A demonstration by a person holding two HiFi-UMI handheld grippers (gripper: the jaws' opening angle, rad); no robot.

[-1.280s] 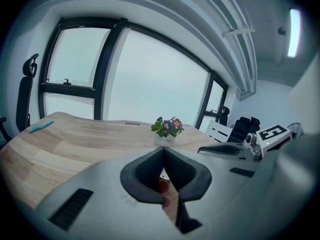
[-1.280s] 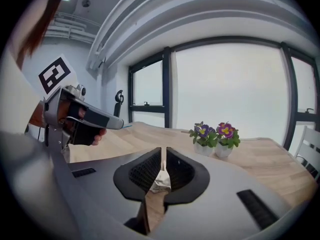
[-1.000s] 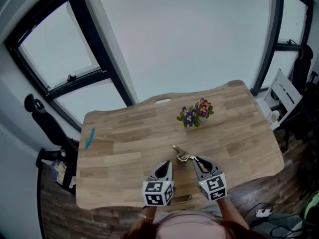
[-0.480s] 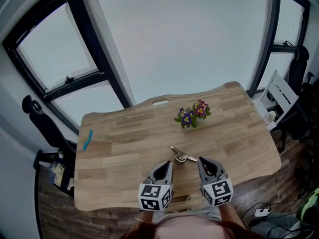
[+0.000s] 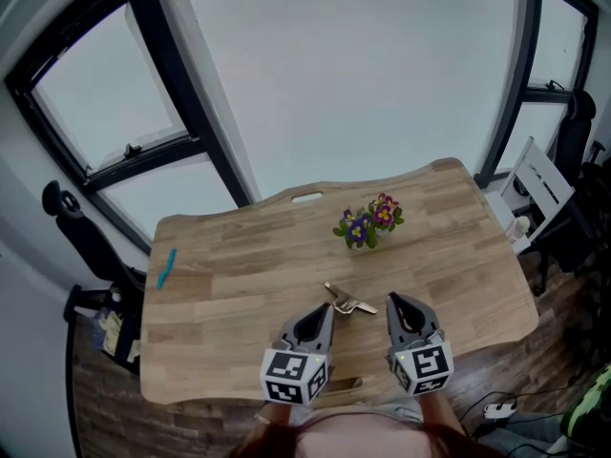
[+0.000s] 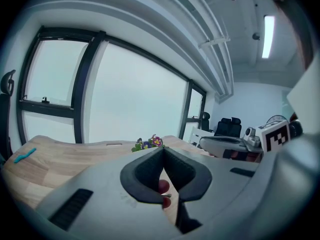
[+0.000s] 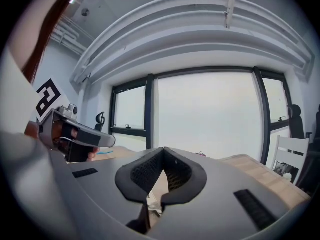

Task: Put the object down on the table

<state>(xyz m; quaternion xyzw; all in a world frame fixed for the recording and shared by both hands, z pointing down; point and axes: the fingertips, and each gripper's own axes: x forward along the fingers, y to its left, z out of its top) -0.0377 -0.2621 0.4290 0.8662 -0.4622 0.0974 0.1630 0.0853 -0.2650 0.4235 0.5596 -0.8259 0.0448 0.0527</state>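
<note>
Metal object (image 5: 349, 303): a small, pale metal thing lying flat on the surface (image 5: 239, 284). It sits toward the near side, just ahead of the two grippers and between them. It is too small to say exactly what it is. Nothing touches it, so the put-down looks done.
Right gripper (image 5: 393, 301): the fingers are closed tip to tip with nothing between them. It sits just right of the object and apart from it.
Left gripper (image 5: 324, 312): the fingers also meet at the tips. Something reddish shows through the gap lower down, and I cannot tell what it is. It is just left of the object, not touching.
Risk, a nudge: both grippers are close beside the object. A sideways swing of either one while pulling away could clip it. The object looks light and flat, so it would likely skid or spin.
Risk, the near edge: the object lies closer to the person's side of the surface than to the middle. A backward drag by either tip could carry it toward that edge and off.
Risk, a correction: with both pairs of fingers closed, neither can retake the object without opening first. Pressing closed tips on flat metal would probably only push it along.
Flower pot (image 5: 368, 225): beyond the object and well apart. Only a long forward reach would threaten it.
Teal pen (image 5: 168, 266): far off at the left side, in no danger from here.
</note>
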